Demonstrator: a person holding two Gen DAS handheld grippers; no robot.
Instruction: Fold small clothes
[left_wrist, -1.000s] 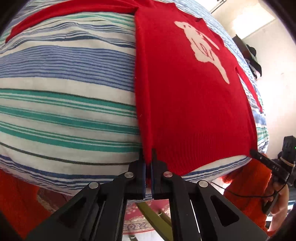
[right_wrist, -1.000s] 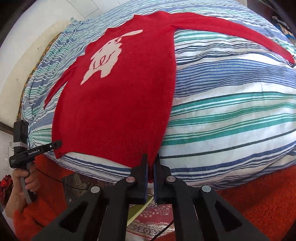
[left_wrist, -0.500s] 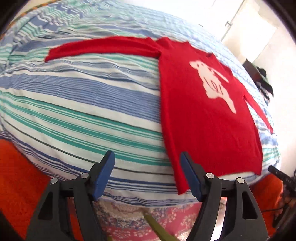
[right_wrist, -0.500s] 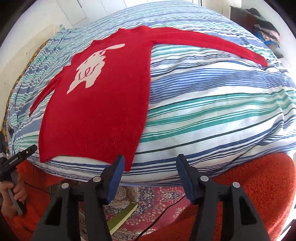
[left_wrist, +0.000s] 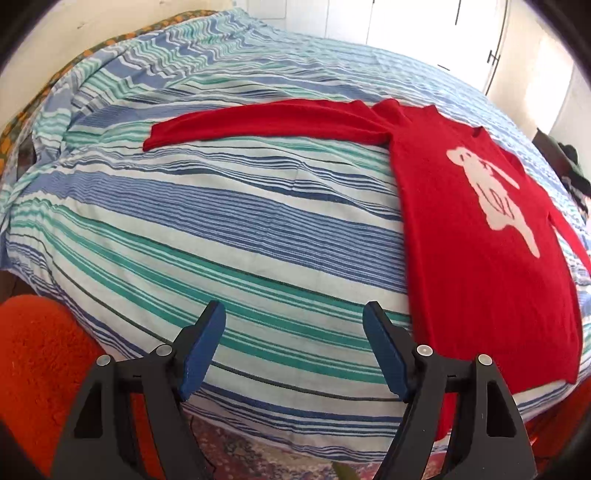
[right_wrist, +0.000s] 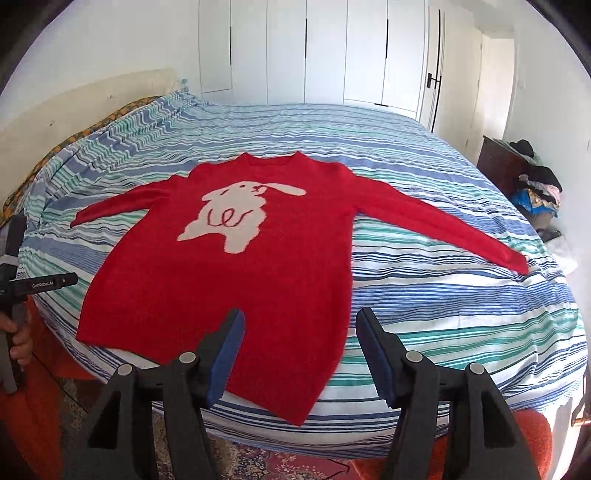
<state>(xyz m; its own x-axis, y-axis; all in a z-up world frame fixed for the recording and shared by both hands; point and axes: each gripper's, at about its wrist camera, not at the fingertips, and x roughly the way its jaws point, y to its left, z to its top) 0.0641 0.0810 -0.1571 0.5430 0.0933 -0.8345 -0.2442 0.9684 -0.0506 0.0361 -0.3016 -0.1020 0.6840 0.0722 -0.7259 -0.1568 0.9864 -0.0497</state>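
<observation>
Left tool (left_wrist: 293, 314): spread wide and holding nothing, you've got it hovering over bare striped bedding, with the sweater's body off to its right
Right tool (right_wrist: 299, 319): also spread and empty, poised right above the hem, so a grab there is open to you
Sweater (right_wrist: 236, 273): red knit with a pale animal motif, lying face up and flat on the bed (right_wrist: 443, 306), neckline away from you, hem at the near edge
Right sleeve (right_wrist: 439, 225): stretched out straight across the stripes, cuff well apart from the body
Left sleeve (right_wrist: 110, 210): angled out the other way, shorter in view, flat as well
Why it lies so: spread like this, every seam and cuff is exposed, which looks like a layout made for folding
Stage: my read is that the spreading is done and no fold is made yet
Next call: a sleeve probably wants bringing across the chest first; pinch near the cuff so the knit doesn't sag
Watch out: the hem corner (right_wrist: 299, 413) droops over the mattress edge, and a tug there could drag the whole piece off square
</observation>
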